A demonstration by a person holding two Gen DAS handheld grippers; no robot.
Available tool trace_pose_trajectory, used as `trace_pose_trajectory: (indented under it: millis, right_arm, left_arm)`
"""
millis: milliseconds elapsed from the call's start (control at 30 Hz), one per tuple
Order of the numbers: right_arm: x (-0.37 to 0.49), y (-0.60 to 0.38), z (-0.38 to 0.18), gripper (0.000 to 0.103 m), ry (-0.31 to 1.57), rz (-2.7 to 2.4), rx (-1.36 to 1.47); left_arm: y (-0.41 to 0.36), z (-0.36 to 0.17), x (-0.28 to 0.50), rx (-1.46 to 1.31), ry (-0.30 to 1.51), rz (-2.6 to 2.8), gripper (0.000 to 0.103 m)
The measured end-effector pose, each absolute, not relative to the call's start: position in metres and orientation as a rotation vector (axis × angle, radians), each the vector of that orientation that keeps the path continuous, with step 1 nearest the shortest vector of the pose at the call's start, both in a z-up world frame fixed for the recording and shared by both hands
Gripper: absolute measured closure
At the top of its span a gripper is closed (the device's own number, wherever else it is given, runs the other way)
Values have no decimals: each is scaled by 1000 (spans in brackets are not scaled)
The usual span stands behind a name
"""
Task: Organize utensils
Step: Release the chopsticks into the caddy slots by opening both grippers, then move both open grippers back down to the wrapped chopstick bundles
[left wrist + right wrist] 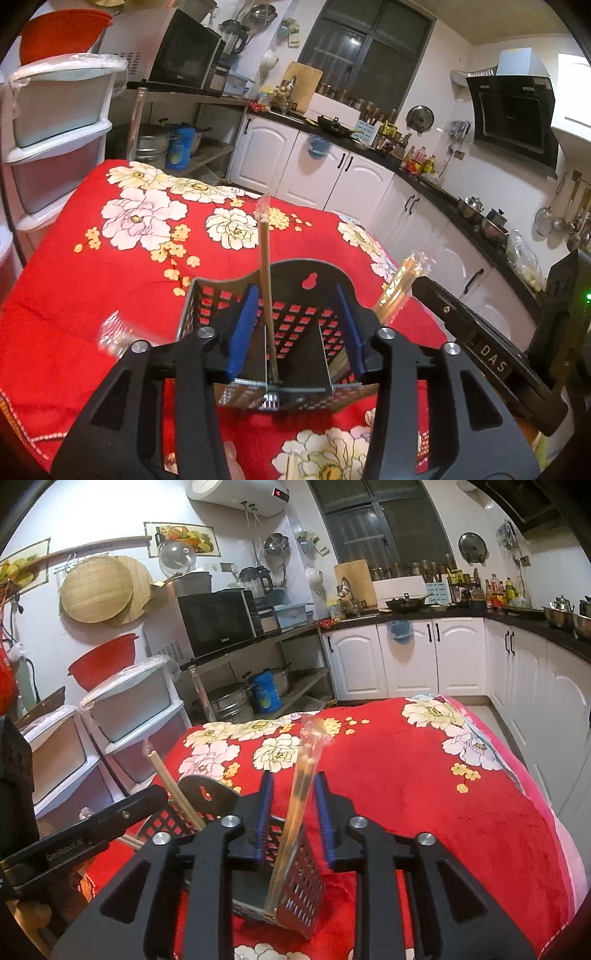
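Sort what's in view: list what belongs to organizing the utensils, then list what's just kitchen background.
Part of the job:
- black utensil holder
- wrapped chopsticks standing in it
- second wrapped chopstick pair
- left gripper
- right gripper

Just lying about:
- microwave
- red basin
- plastic drawers
- wok

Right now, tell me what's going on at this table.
A person is sorting wrapped chopsticks into a black utensil caddy on the red floral cloth. The left hand-held gripper stands open around one pair standing in the caddy. The right hand-held gripper is open around another pair at the caddy's near end.
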State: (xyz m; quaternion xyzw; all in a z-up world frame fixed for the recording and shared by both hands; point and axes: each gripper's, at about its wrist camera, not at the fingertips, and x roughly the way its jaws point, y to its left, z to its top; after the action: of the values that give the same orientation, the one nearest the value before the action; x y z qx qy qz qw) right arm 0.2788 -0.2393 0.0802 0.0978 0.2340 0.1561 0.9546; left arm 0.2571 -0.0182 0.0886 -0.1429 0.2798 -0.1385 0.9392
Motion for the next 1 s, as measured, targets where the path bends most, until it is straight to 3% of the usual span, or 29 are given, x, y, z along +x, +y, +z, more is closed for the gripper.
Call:
trace_pose_trajectory:
  millis: [600, 800, 1000]
  right_arm:
    - [240, -240, 83, 32, 491, 335, 175]
    - [225, -245, 80, 25, 496, 334, 170]
    - [213, -245, 77, 23, 506, 334, 158]
  left_arm:
    - [-2, 88, 216, -340, 597, -312, 26]
    - [-2, 87, 199, -323, 593, -325, 16]
    - [3, 83, 186, -321, 601, -313, 13]
